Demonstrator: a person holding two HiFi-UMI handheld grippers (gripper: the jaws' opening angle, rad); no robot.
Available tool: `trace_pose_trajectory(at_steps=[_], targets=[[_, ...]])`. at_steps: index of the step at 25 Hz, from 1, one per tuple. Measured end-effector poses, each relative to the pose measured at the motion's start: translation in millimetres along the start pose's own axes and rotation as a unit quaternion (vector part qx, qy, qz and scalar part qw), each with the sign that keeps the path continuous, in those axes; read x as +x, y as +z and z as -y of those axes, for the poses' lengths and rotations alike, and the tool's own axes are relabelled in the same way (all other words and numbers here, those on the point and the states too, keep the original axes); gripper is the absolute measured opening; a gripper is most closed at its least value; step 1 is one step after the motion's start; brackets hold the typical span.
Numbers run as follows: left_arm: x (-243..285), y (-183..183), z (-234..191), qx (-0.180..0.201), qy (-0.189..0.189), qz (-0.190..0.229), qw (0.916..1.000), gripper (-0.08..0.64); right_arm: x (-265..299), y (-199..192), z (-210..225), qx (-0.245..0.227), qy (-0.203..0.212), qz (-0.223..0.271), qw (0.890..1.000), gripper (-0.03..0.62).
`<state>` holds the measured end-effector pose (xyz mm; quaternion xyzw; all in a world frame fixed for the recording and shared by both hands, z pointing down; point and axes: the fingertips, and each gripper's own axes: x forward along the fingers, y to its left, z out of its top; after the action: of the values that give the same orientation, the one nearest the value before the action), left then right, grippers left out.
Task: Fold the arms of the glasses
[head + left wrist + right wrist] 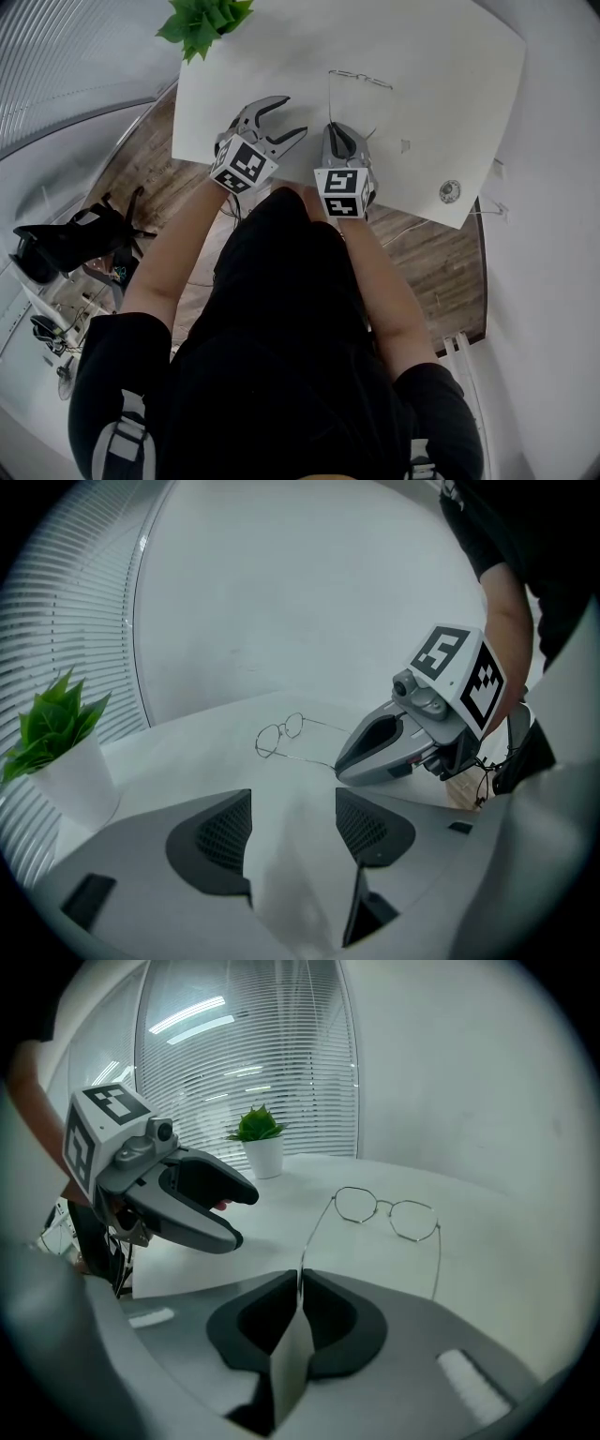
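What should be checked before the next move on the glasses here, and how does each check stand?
1. Right tool shut on the tip of one arm of the thin wire-framed metal glasses: ok.
2. Left tool open, nothing between its jaws: ok.
3. Other arm free on the white table: ok.
4. Front frame braced against sliding: not ok, nothing holds it.
5. Green plant in its white pot clear of the work: ok.

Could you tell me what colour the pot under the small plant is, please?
White. The pot shows best in the left gripper view.
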<state>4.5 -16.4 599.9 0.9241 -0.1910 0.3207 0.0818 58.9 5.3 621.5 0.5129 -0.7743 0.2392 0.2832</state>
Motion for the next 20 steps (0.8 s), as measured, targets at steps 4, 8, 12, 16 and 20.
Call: trace_pose_trajectory(at_steps=[4, 8, 12, 16, 20], targets=[[1.8, 5.7, -2.2, 0.001, -0.002, 0.004, 1.0, 0.284, -3.7, 1.0, 6.4, -0.007, -0.005, -0.002, 1.0, 0.031], [5.4, 12.1, -4.1, 0.005, -0.007, 0.006, 0.9999, 0.284, -5.3, 0.6, 14.5, -0.01, -0.008, -0.005, 1.0, 0.031], [10.0, 18.1, -5.2, 0.007, -0.012, 0.008, 0.9999, 0.284, -6.4, 1.8, 23.0, -0.01, -0.013, -0.008, 1.0, 0.029], [13.8, 21.7, -6.1, 0.009, -0.017, 0.009, 0.9998, 0.284, -6.7, 5.4, 31.6, -0.017, -0.024, -0.008, 1.0, 0.029], [16.4, 24.9, -6.7, 0.01, -0.021, 0.011, 0.9997, 0.284, -6.4, 7.1, 40.4, -0.024, -0.032, -0.012, 0.999, 0.029]])
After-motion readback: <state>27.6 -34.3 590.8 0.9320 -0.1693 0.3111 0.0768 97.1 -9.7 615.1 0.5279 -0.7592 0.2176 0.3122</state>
